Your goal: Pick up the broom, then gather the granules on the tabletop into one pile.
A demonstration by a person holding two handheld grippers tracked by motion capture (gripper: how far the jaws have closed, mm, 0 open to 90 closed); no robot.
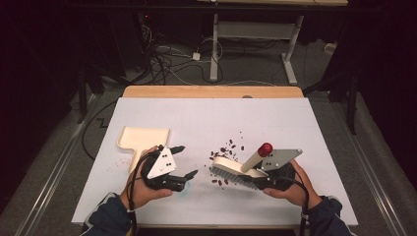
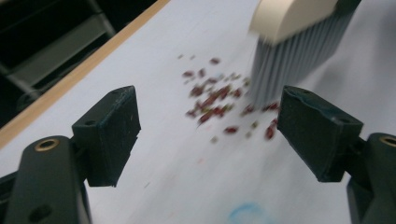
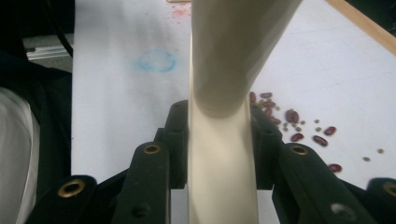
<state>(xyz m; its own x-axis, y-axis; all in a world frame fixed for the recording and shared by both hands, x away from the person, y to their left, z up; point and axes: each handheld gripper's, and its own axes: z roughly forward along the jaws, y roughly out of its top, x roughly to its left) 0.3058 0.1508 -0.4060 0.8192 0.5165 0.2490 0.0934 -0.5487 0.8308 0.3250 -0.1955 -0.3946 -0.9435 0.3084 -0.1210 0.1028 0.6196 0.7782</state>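
Cream brush [image 1: 235, 168] — one | dustpan [image 1: 141, 139] — one | beans [image 1: 227, 150] — perhaps thirty

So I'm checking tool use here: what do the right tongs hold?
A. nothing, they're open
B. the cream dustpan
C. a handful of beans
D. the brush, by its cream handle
D: the right tongs are clamped on the brush handle, bristles down at the scattered beans; the dustpan lies apart on the table.

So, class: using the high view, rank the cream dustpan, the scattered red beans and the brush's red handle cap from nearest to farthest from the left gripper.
1. Cream dustpan, just behind the left gripper.
2. Scattered red beans, to its right.
3. Red handle cap, farther right.
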